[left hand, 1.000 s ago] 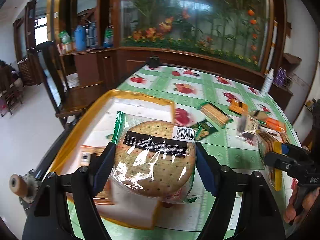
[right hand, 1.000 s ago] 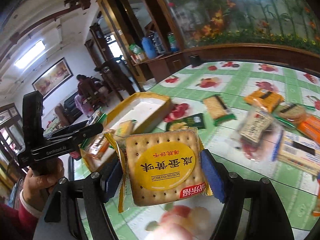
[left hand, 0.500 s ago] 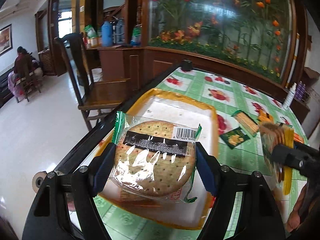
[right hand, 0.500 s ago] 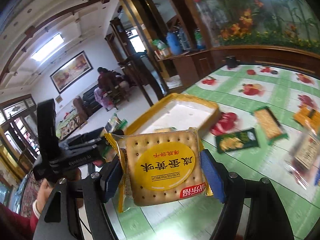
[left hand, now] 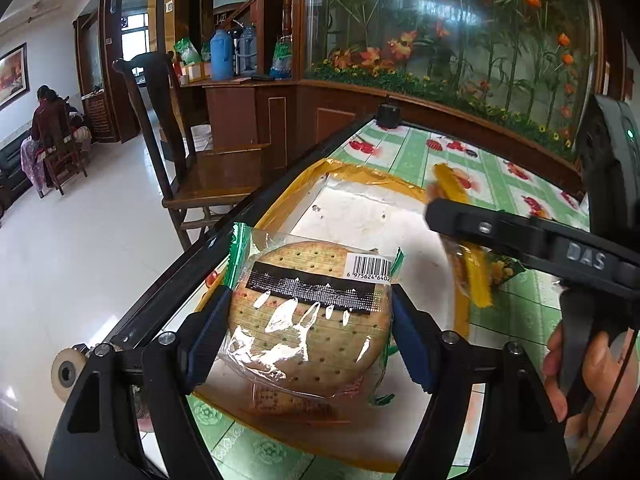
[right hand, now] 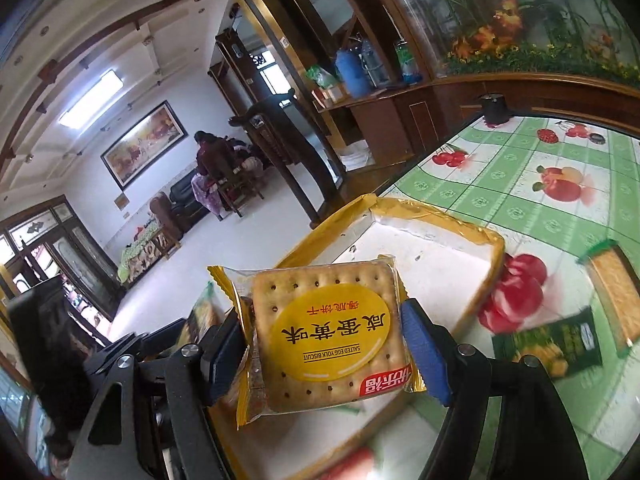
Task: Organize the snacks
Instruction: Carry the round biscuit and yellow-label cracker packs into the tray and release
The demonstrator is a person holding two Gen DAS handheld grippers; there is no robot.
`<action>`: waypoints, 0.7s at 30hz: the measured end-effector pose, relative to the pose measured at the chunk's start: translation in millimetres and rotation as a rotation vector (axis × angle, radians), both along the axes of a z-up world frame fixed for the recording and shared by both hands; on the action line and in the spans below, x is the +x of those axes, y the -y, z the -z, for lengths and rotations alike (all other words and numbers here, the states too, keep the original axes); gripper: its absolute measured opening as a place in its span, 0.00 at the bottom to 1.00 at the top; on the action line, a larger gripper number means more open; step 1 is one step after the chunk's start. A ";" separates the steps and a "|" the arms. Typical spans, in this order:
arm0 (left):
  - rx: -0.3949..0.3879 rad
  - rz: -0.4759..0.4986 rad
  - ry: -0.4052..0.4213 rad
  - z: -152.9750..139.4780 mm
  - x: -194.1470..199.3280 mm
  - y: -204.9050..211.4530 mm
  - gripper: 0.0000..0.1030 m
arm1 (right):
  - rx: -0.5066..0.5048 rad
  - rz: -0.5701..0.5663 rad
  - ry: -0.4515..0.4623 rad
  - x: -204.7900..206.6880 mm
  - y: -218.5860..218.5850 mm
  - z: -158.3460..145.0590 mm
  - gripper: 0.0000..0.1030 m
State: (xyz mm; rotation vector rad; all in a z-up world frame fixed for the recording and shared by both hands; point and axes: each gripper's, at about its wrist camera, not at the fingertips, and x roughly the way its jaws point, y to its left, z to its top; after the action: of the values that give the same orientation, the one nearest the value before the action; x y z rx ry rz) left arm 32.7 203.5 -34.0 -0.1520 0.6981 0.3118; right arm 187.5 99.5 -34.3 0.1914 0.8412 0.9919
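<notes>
My left gripper (left hand: 310,328) is shut on a round cracker pack (left hand: 308,316) with a green edge and a barcode, held above the near end of a yellow-rimmed white tray (left hand: 360,216). My right gripper (right hand: 324,344) is shut on a square salted egg yolk biscuit pack (right hand: 324,336) with a yellow label, held over the same tray (right hand: 432,256). The right gripper also shows in the left wrist view (left hand: 520,236), with the yellow pack edge (left hand: 468,260) in it. A snack pack lies in the tray under the round cracker pack.
The green fruit-print tablecloth (right hand: 540,184) carries a dark green snack pack (right hand: 552,344) and a cracker pack (right hand: 612,284) right of the tray. A wooden chair (left hand: 180,152) stands left of the table edge. A black cylinder (left hand: 388,114) sits at the far corner.
Both grippers have moved left toward the tray with their packs still held. The right gripper now sits close beside the left one over the tray.
</notes>
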 end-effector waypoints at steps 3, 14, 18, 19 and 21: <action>0.006 -0.004 -0.013 2.4 4.4 -0.6 0.75 | -0.022 0.001 0.005 6.0 -10.9 6.7 0.73; 0.051 -0.036 -0.064 8.1 23.1 -8.7 0.75 | -0.154 0.019 0.106 13.2 -32.5 16.7 0.73; 0.059 -0.051 -0.088 11.9 28.4 -12.7 0.75 | -0.221 0.024 0.141 14.4 -40.4 21.8 0.73; 0.059 -0.053 -0.093 13.4 29.4 -13.5 0.75 | -0.242 0.028 0.155 14.3 -42.2 23.2 0.73; 0.060 -0.055 -0.104 15.6 31.2 -14.8 0.75 | -0.267 0.026 0.166 15.5 -44.5 26.4 0.73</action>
State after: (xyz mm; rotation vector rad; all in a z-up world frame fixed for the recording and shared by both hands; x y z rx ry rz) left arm 63.9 218.4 -49.6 -0.0987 0.7882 0.3947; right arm 203.0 144.0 -60.6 -0.1065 0.8071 0.8491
